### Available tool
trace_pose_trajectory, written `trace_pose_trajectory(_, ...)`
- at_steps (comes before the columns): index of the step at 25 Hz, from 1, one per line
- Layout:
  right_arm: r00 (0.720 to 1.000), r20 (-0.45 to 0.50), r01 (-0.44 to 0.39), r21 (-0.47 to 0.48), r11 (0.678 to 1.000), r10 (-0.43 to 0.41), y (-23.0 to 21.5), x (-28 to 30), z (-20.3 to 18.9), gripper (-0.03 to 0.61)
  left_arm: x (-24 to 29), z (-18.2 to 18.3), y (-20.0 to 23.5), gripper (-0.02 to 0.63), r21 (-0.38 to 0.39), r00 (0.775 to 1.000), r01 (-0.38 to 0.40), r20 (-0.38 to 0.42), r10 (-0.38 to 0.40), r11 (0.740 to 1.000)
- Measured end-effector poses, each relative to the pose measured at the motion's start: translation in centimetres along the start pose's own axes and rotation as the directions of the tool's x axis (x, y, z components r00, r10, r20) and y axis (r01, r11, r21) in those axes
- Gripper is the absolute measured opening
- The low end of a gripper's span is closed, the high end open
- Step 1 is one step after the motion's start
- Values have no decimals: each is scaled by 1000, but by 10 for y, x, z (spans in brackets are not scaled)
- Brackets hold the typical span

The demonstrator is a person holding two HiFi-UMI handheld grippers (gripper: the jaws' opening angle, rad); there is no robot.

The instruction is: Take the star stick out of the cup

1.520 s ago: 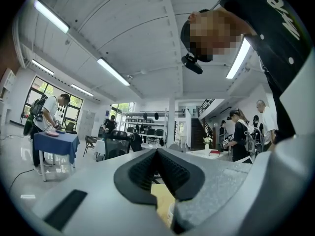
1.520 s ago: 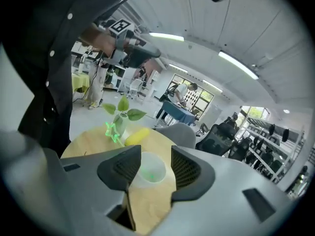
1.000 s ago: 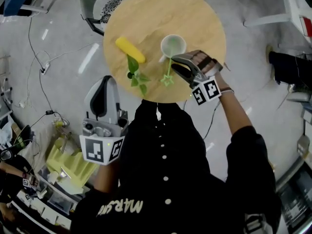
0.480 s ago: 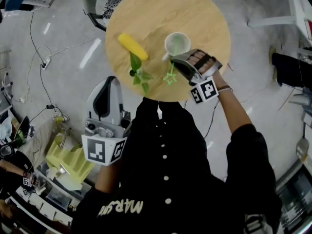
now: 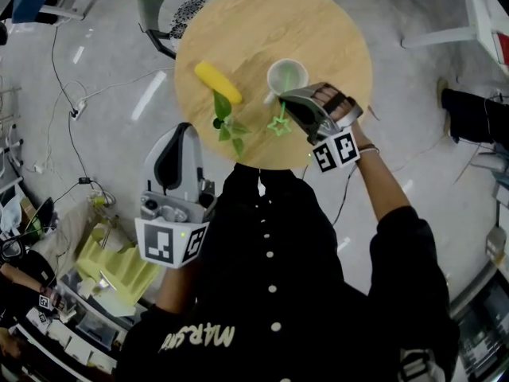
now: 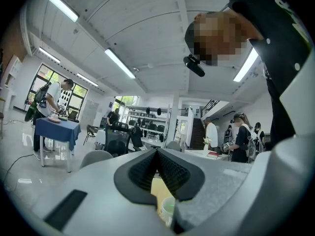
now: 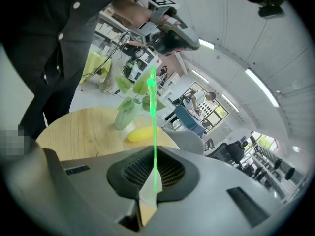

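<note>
Right now my right gripper [image 5: 293, 106] reaches in over the near right part of the round table [image 5: 334, 30], and its jaws are closing with the thin green shaft of the star stick [image 5: 279, 126] between them; in the right gripper view the pads already look pinched onto it. From the head view the stick slants from the white cup [image 5: 287, 76] toward me, with its star end low and near, outside the rim, and its far end seemingly at or inside the cup, though I cannot tell how deep it sits. My left gripper [image 5: 179, 134] hangs off the table's near left edge by my body, jaws together on nothing, taking no part. A yellow banana [image 5: 217, 82] and a leafy sprig [image 5: 226, 122] lie to the left of the cup, apart from the stick. As I judge it, the reach and the grasp are about done; the stick is not yet out, so drawing it clear of the cup is what is left.
</note>
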State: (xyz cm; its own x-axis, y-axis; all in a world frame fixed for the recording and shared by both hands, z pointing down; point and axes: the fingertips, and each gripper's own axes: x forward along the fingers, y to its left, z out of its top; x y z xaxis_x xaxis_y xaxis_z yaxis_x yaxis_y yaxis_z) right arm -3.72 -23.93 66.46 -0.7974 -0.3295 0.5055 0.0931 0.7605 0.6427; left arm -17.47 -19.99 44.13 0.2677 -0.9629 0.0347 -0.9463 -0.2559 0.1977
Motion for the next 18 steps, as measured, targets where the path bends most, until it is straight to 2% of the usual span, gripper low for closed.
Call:
trace_pose_trajectory(2, 999, 3, 38, 89, 995, -38, -15, -8, 5, 20, 1, 6, 0, 3, 5, 1000, 1, 10, -1, 1000)
trace_pose_trajectory(4, 996, -2, 85, 193, 977, -87, -32, -18, 10, 20, 2, 14, -1, 3, 11, 1000, 6, 22, -6, 1000)
trace_pose_trajectory(7, 987, -9, 152, 361, 920, -159, -55, -37, 21, 20, 0, 27, -4, 3, 20, 999, 12, 40, -13, 1000)
trace_pose_trajectory(9, 976, -11, 196, 485, 853, -217, -70, -48, 28, 20, -1, 35, -4, 3, 25, 998, 17, 55, -18, 1000)
trace_pose_trajectory(12, 958, -38, 242, 646, 725, -286, -94, -66, 33, 20, 1, 46, -3, 3, 37, 996, 28, 83, -31, 999)
trace_pose_trajectory(18, 915, -115, 327, 773, 543, -387, -138, -111, 46, 20, 7, 64, -7, 3, 52, 992, 54, 111, -59, 997)
